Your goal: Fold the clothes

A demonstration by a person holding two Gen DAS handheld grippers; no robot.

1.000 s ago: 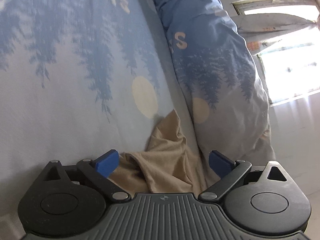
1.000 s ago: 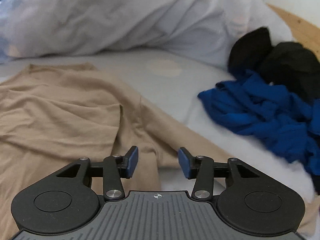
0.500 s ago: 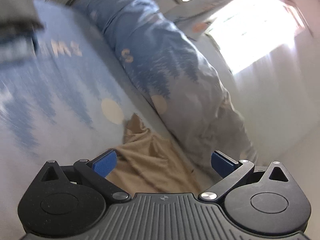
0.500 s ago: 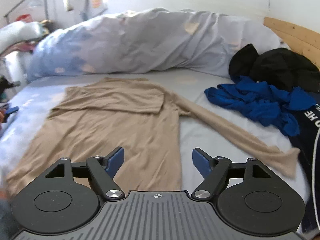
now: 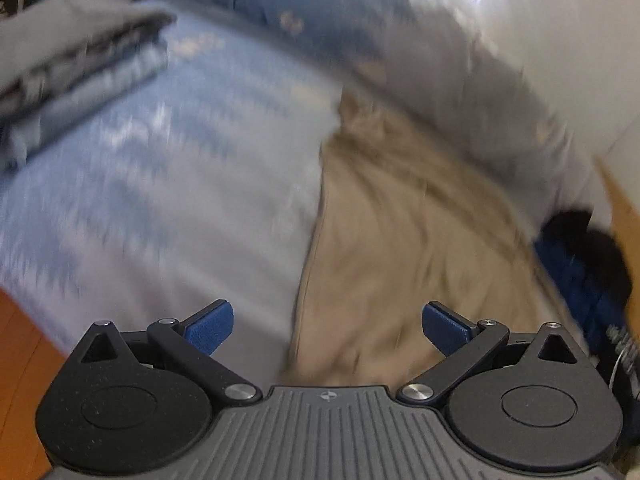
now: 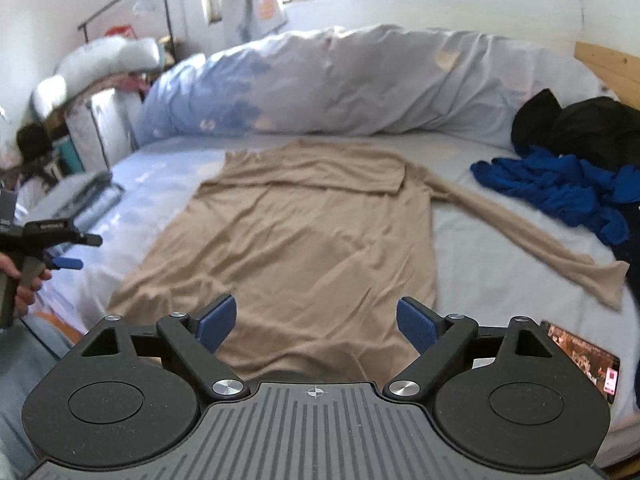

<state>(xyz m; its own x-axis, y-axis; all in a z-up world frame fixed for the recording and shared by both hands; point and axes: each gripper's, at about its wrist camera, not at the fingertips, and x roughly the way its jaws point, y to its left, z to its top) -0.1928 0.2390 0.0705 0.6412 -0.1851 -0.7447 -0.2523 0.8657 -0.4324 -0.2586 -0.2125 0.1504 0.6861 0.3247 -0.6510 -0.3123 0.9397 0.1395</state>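
Observation:
A tan long-sleeved shirt (image 6: 304, 240) lies spread flat on the bed, one sleeve folded across the chest, the other sleeve (image 6: 532, 236) stretched out to the right. My right gripper (image 6: 316, 322) hovers open above the shirt's near hem, holding nothing. In the blurred left wrist view the same shirt (image 5: 404, 240) fills the right half. My left gripper (image 5: 326, 326) is open over the shirt's left edge with nothing between its fingers. The right wrist view also shows the left gripper (image 6: 66, 250) held in a hand at the bed's left side.
A rolled duvet (image 6: 360, 84) lies along the far side of the bed. Blue clothes (image 6: 560, 192) and black clothes (image 6: 580, 128) are piled at the right. A phone (image 6: 584, 356) rests near the right front edge. Folded grey clothes (image 5: 80, 80) are stacked at the left.
Both grippers have pulled back and up from the shirt, so the whole garment now shows. The right gripper's jaws have spread wide apart. The left view swung round towards the shirt.

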